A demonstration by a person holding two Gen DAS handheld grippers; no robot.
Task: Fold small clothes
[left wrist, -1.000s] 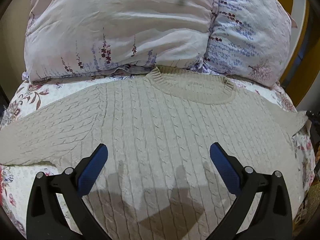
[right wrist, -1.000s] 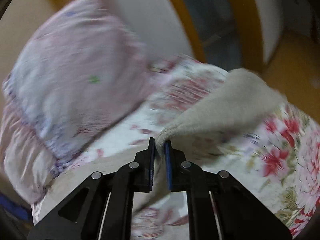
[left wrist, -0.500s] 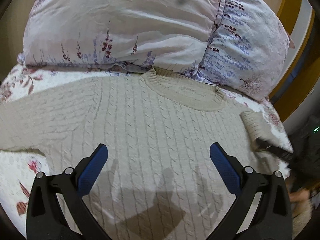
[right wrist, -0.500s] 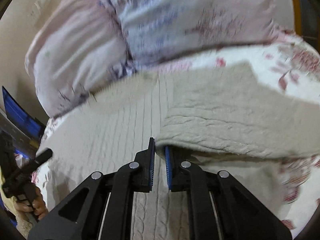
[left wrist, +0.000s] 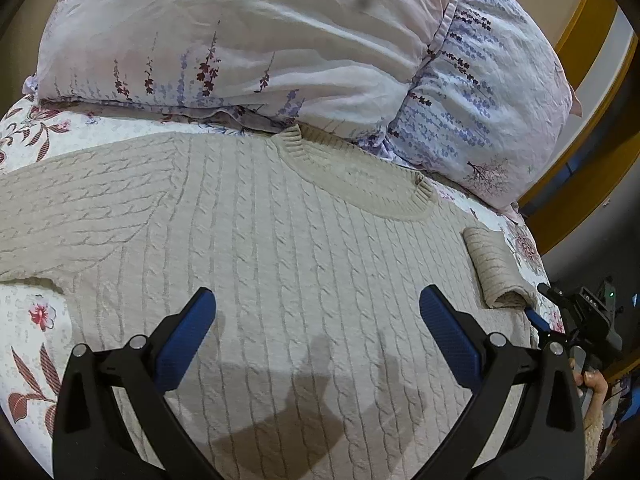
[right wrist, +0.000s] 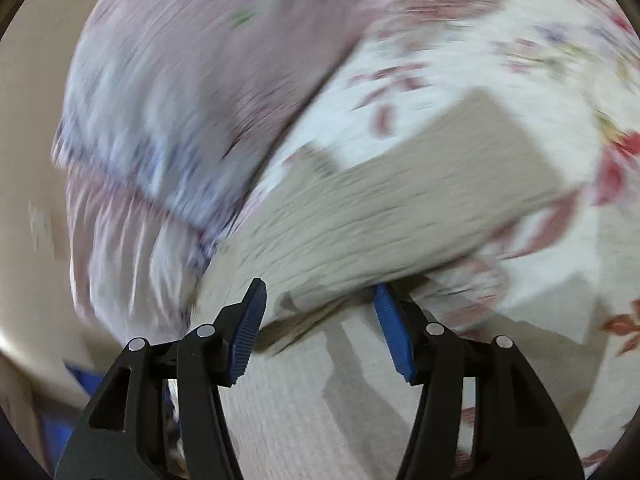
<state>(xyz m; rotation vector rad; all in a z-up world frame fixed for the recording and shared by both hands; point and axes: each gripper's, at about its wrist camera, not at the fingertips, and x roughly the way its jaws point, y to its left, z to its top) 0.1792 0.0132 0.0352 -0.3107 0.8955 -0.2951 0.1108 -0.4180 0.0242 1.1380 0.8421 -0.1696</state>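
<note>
A beige cable-knit sweater point(left wrist: 280, 264) lies flat on the floral bed, neck toward the pillows. Its right sleeve point(left wrist: 496, 268) is folded in over the body's right edge; the left sleeve point(left wrist: 60, 200) stretches out to the left. My left gripper point(left wrist: 316, 320) is open and empty above the lower body of the sweater. My right gripper point(right wrist: 318, 316) is open just in front of the folded sleeve point(right wrist: 380, 216); that view is motion-blurred. It also shows at the right edge of the left wrist view point(left wrist: 580, 320).
Two large floral pillows point(left wrist: 260, 40) lie against the wall behind the sweater's neck. The floral bedsheet point(left wrist: 32, 320) shows at the left and right of the sweater. A yellow frame point(left wrist: 592, 60) stands at the far right beyond the bed edge.
My right gripper carried the right sleeve in over the sweater body, then opened and let it go. My left gripper stayed open and drifted slightly over the sweater.
</note>
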